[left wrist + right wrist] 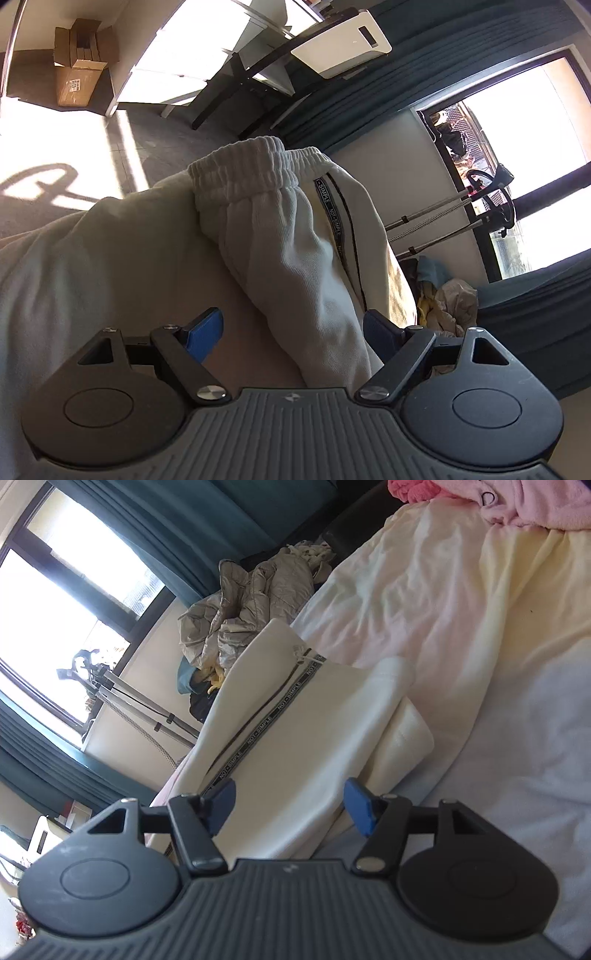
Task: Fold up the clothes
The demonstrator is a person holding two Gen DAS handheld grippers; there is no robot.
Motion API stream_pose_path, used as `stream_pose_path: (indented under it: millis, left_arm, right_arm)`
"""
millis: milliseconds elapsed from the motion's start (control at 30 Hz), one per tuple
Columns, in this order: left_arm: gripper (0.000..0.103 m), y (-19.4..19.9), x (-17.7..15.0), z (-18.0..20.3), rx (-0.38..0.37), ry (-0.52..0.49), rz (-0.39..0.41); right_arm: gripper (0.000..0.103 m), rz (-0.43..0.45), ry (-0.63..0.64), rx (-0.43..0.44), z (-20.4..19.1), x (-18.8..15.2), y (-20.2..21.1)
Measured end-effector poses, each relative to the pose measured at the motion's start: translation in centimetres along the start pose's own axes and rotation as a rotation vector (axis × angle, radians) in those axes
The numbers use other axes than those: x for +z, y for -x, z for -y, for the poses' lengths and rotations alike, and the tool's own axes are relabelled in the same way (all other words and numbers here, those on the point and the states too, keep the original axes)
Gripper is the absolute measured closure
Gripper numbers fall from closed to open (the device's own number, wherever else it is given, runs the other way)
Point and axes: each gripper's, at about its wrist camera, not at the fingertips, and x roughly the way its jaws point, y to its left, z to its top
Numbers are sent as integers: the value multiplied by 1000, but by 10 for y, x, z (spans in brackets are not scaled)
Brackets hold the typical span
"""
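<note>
Cream-white sweatpants (280, 236) with an elastic waistband and a black "NOT-SIMPLE" side stripe lie on the bed. In the left wrist view a bunched part of them runs between the blue pads of my left gripper (291, 332), which is open. In the right wrist view the folded pants (295, 731) lie flat with the stripe showing, and my right gripper (291, 805) is open right over their near edge, the pads apart on either side of the cloth.
The bed sheet (461, 609) is pale cream and white, with pink clothes (517, 502) at the far end. A crumpled grey quilt (255, 602) lies beside the bed. Beyond are teal curtains (424, 85), windows, a desk, a cardboard box (79, 62) and a metal stand (443, 210).
</note>
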Motion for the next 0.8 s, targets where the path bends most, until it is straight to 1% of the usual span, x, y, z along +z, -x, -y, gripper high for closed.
stream_pose_path:
  millis: [67,100,200,300,333,367,400,467,500,533,567,600,633,667,700,800]
  left_arm:
    - [18,-17,-1,-13,-5,59,-46]
    - [19,-24,-2,-16,-12,65,-49]
    - [19,-43,-1,-21,-37,72,-43]
    - [19,-58,6,-16,-52,65,-13]
    - [23,-63,9,-15,-56,63,-3]
    - [33,-66,11,-11,-44,49,11]
    - [40,-69,12,-7,-36,32,25]
    - [59,-72,13,1,-15,1,55]
    - [64,-71,13,6,3,-17,71]
    - [71,-68,14,11,10,-30,85]
    - [77,-65,15,16,15,-43,98]
    - [79,-60,15,21,16,-42,108]
    - [81,-54,15,26,16,-38,117]
    - [83,-48,15,31,16,-33,126]
    - [83,-42,15,36,16,-29,135]
    - [86,-22,15,47,3,7,140]
  right_arm:
    - [33,-25,-14,17,2,-2,-10]
    - [33,-37,-19,20,3,-3,-17]
    - [32,-55,-20,22,4,-4,-40]
    - [32,-41,-27,-10,6,-3,-62]
    - [32,-39,-37,-20,8,-2,-69]
    - [32,-40,-47,-28,10,-2,-78]
    - [32,-36,-47,-36,10,-2,-84]
    - [35,-2,-15,-60,3,-2,-92]
    - [47,15,2,-84,-1,-2,-94]
    - [77,29,18,-118,-4,-2,-95]
    - [83,38,21,-131,-5,-1,-95]
    - [90,49,14,-120,-5,1,-92]
    - [94,66,10,-103,-6,4,-86]
    - [94,89,20,-90,-10,6,-79]
    - [98,118,43,-81,-18,8,-70]
    - [98,172,53,-49,-38,19,-39]
